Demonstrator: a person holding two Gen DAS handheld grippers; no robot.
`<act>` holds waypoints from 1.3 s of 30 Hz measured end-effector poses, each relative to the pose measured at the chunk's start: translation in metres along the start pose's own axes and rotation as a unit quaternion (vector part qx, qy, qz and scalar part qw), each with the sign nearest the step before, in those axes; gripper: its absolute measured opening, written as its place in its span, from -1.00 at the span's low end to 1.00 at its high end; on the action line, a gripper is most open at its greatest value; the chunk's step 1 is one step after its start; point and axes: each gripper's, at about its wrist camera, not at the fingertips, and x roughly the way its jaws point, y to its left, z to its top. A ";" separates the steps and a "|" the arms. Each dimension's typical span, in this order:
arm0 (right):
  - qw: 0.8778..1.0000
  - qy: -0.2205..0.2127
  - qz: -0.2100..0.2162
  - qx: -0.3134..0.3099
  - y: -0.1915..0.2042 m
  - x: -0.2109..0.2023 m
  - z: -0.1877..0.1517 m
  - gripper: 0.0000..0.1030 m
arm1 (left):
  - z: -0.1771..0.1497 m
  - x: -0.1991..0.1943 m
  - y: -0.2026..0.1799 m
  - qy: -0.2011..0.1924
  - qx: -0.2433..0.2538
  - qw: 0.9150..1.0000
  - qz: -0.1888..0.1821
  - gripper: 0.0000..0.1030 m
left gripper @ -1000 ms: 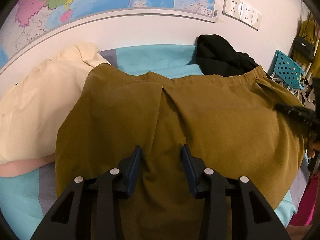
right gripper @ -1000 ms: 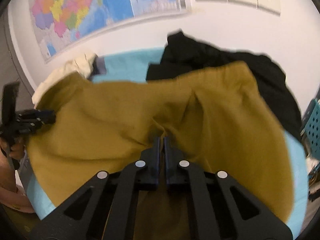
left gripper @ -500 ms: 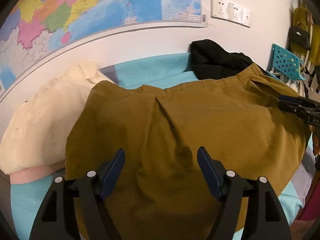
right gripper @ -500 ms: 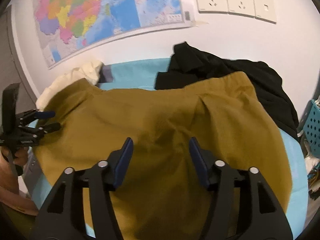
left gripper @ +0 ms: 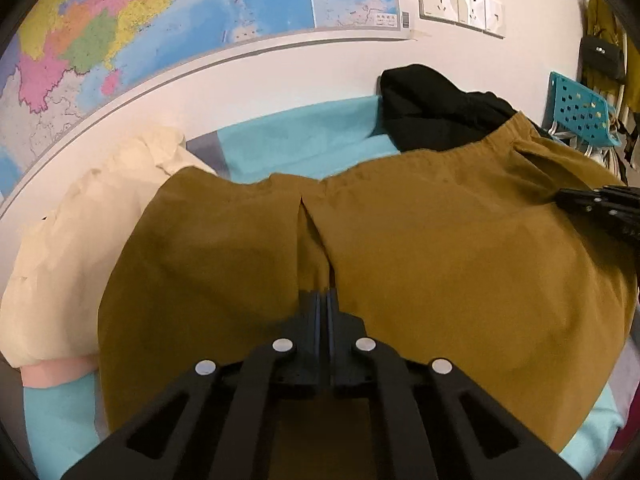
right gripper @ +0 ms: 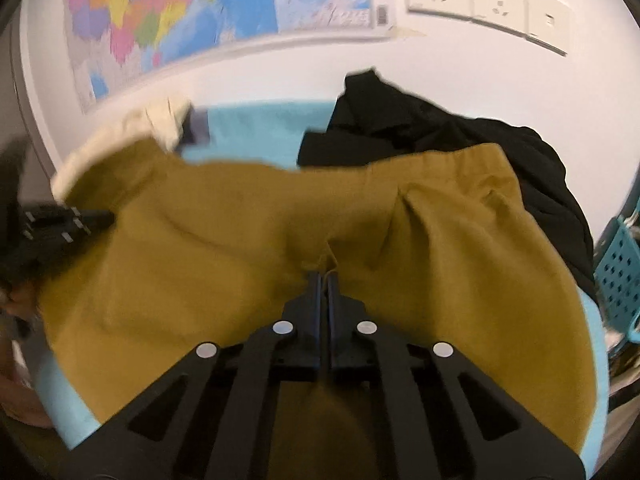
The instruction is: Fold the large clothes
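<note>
Left tongs (left gripper: pixel 323 300) are pinching a raised fold at the near edge of the mustard garment (left gripper: pixel 440 248). Right tongs (right gripper: pixel 323 280) are pinching another near-edge fold. The garment is lying spread across the teal bed (left gripper: pixel 304 148), cream cloth (left gripper: pixel 72 248) at its left, black clothing (right gripper: pixel 440 136) behind.

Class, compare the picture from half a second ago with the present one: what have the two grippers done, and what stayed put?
Both were open half a second ago; now the left hand-held gripper and the right hand-held gripper have each closed on a pinch of the mustard garment. The cream cloth, black clothes and wall map are unchanged.
</note>
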 end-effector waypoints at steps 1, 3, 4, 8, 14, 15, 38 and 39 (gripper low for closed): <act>1.000 -0.011 -0.001 0.002 -0.001 -0.005 0.002 -0.95 | 0.003 0.002 0.003 0.002 -0.009 1.000 -0.006 -0.97; 1.000 -0.023 0.002 0.007 -0.002 -0.010 0.006 -0.95 | 0.006 0.007 0.008 0.006 -0.027 0.999 -0.020 -0.97; 1.000 -0.017 0.005 0.011 -0.003 -0.006 0.006 -0.95 | 0.006 0.009 0.010 0.009 -0.034 0.999 -0.022 -0.96; 0.999 0.034 0.009 0.017 -0.007 0.012 -0.004 -0.76 | 0.004 0.015 0.011 0.016 -0.039 0.999 -0.020 -0.90; 0.997 -0.037 0.049 0.039 -0.026 -0.051 0.002 -0.40 | 0.001 -0.003 0.017 -0.012 -0.050 0.998 -0.033 -0.40; 0.998 -0.042 0.034 0.042 -0.033 -0.056 0.003 -0.28 | 0.000 -0.009 0.017 -0.020 -0.049 0.998 -0.036 -0.26; 0.994 -0.024 0.107 -0.005 0.033 -0.045 -0.013 -0.14 | -0.042 -0.054 0.055 -0.056 -0.043 0.997 -0.039 0.01; 0.994 -0.006 0.108 -0.012 0.040 -0.033 -0.017 -0.14 | -0.045 -0.055 0.054 -0.055 -0.039 0.997 -0.038 0.01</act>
